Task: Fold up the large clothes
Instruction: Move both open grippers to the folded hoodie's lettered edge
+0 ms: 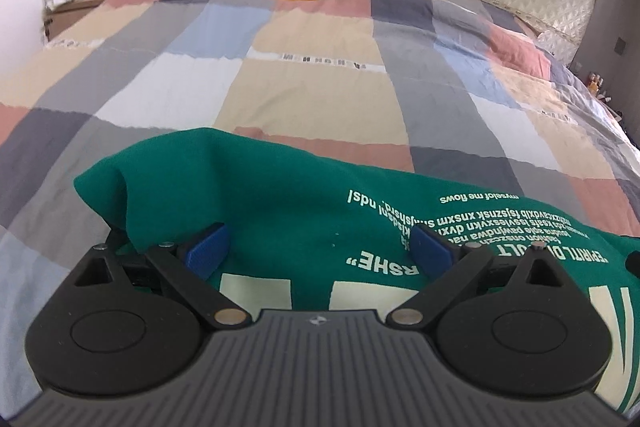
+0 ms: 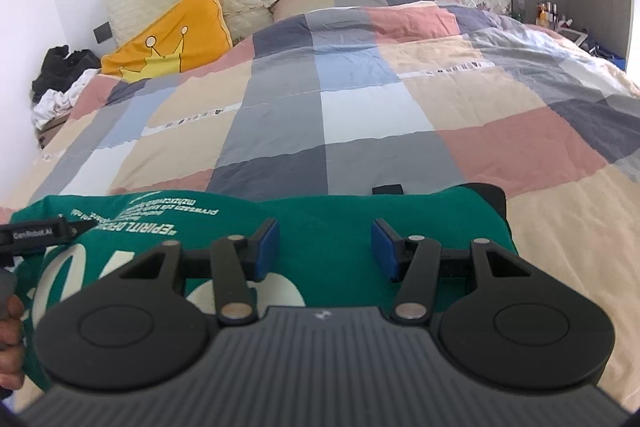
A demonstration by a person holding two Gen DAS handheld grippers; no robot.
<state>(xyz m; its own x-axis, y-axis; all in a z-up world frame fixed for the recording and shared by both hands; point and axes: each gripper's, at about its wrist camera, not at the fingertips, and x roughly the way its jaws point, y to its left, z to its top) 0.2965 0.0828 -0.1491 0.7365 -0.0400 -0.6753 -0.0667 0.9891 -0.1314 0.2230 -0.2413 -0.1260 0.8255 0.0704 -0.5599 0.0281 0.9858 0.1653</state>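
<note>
Currently, in the left wrist view, the left gripper (image 1: 320, 247) is held with jaws spread wide, nothing pinched; the green sweatshirt (image 1: 280, 195) is spread under and between the jaws, white print to the right of them, a bunched fold beyond the left jaw. A checked duvet (image 1: 320, 67) is seen ahead. In the right wrist view, the right gripper (image 2: 325, 247) is also spread, the sweatshirt (image 2: 328, 223) lying beneath both jaws, a yellow pillow (image 2: 180, 31) far ahead-left.
</note>
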